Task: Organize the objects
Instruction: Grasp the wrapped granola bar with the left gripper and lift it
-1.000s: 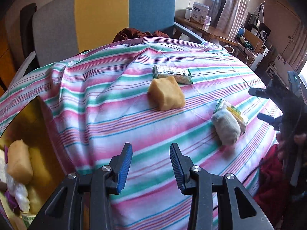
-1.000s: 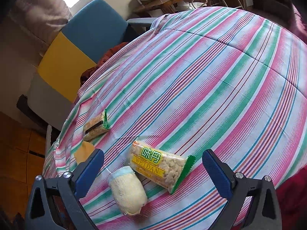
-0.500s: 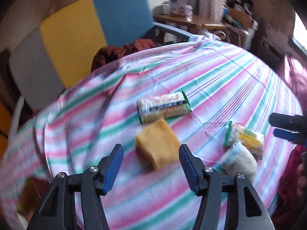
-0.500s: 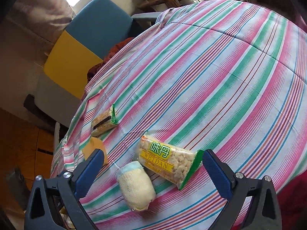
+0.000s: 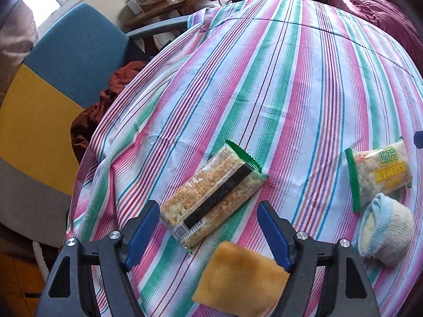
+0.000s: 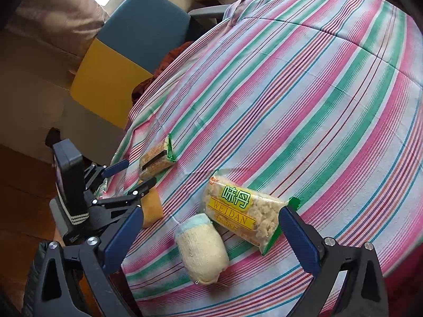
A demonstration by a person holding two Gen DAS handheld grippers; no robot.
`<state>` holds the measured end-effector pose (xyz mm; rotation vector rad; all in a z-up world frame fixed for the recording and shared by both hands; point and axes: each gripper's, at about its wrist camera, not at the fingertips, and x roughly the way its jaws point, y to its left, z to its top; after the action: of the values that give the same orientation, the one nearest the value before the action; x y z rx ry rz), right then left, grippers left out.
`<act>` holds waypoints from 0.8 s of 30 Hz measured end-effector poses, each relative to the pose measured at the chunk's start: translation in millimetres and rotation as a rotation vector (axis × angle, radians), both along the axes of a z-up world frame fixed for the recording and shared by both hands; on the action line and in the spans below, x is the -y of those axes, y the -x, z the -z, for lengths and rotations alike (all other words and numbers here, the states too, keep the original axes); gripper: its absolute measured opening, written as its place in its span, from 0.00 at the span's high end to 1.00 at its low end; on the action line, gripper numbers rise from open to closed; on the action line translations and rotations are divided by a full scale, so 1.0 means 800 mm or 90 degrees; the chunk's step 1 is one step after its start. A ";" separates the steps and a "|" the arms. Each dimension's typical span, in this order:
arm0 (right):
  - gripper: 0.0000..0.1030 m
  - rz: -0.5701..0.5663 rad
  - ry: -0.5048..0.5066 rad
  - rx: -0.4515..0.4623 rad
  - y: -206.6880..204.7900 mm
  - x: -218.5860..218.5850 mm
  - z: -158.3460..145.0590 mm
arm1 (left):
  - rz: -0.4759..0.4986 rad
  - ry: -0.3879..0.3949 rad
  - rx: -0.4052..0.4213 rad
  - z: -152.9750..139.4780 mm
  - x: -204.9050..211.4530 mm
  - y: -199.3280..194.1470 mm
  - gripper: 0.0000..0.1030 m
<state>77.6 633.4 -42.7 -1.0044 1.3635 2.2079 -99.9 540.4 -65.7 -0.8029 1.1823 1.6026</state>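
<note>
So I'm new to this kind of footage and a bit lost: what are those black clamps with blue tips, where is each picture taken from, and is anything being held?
There is no robot here. A person holds a two-finger gripper in each hand, and a fisheye camera on each looks forward along its fingers. One picture looks past the left gripper, the other past the right gripper. On the striped cloth lie an orange sponge, a long snack bar, a snack bag marked WEIDAN and a rolled sock. The left gripper's jaws are opening over the sponge without pressing on it. The right gripper stands open. Nothing is held.
</note>
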 end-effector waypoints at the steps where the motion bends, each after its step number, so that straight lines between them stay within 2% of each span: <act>1: 0.00 -0.003 0.001 -0.001 0.001 0.001 0.000 | 0.013 0.011 0.003 0.004 -0.005 0.001 0.24; 5: 0.00 -0.007 0.006 -0.002 0.001 0.001 0.001 | 0.038 0.057 0.007 0.025 -0.024 0.011 0.23; 8: 0.00 -0.004 0.010 -0.005 0.000 -0.001 0.001 | 0.025 0.036 0.046 0.025 -0.032 0.022 0.23; 10: 0.00 -0.003 0.010 -0.005 0.000 -0.001 0.002 | 0.005 0.023 0.091 0.024 -0.033 0.030 0.37; 11: 0.00 -0.001 0.009 -0.004 -0.001 -0.002 0.002 | 0.000 0.015 0.103 0.022 -0.032 0.033 0.40; 12: 0.00 0.000 0.009 -0.005 -0.002 -0.002 0.001 | -0.009 0.008 0.101 0.020 -0.031 0.033 0.48; 14: 0.00 0.000 0.007 -0.011 -0.005 -0.002 -0.001 | -0.031 -0.005 0.101 0.016 -0.027 0.037 0.50; 17: 0.00 -0.007 -0.006 -0.013 -0.003 0.000 -0.005 | -0.081 -0.047 0.122 -0.003 -0.013 0.049 0.53; 20: 0.00 -0.016 -0.018 -0.012 0.002 0.002 -0.007 | -0.140 -0.124 0.155 -0.045 0.015 0.063 0.53; 24: 0.00 -0.039 -0.030 -0.008 0.009 0.008 -0.009 | -0.183 -0.199 0.170 -0.096 0.062 0.063 0.53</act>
<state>70.3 627.0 -35.8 -1.0305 1.2956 2.2840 -150.4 490.6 10.8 -0.9743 0.6278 1.7904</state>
